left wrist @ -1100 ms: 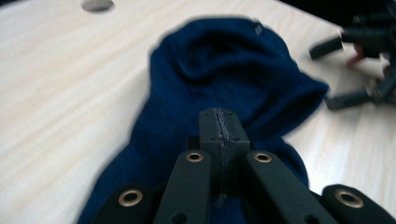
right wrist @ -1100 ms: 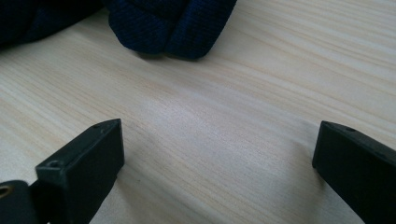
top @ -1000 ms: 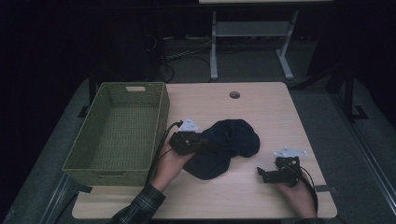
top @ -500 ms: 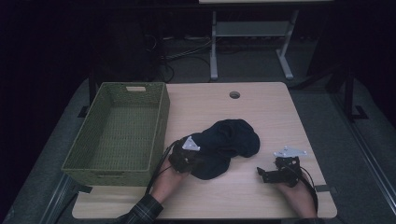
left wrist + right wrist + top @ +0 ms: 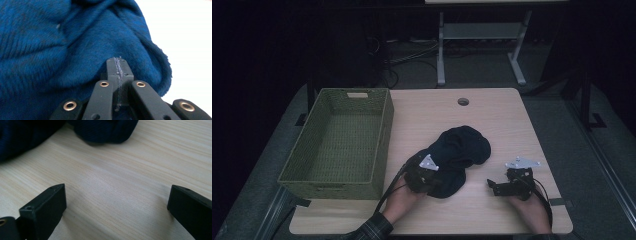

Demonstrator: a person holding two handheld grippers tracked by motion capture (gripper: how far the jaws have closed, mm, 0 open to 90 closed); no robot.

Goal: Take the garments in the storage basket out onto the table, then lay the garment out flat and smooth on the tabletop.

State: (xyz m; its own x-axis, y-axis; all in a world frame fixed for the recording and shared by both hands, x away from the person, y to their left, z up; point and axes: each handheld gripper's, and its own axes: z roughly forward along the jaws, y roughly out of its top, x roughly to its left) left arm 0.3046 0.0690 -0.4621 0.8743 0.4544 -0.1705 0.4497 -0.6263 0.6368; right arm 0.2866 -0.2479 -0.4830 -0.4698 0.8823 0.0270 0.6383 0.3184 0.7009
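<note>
Dropped nearer the table edge, left gripper (image 5: 428, 176) clamped on blue cloth (image 5: 458, 154): lift slowly toward basket (image 5: 343, 177); right gripper (image 5: 499, 186) wide.

The basket (image 5: 339, 142) was set on the table (image 5: 497, 120) at its left, the cloth (image 5: 457, 155) lay right of it, between the left gripper (image 5: 424, 175) and the right gripper (image 5: 504, 186)
</note>
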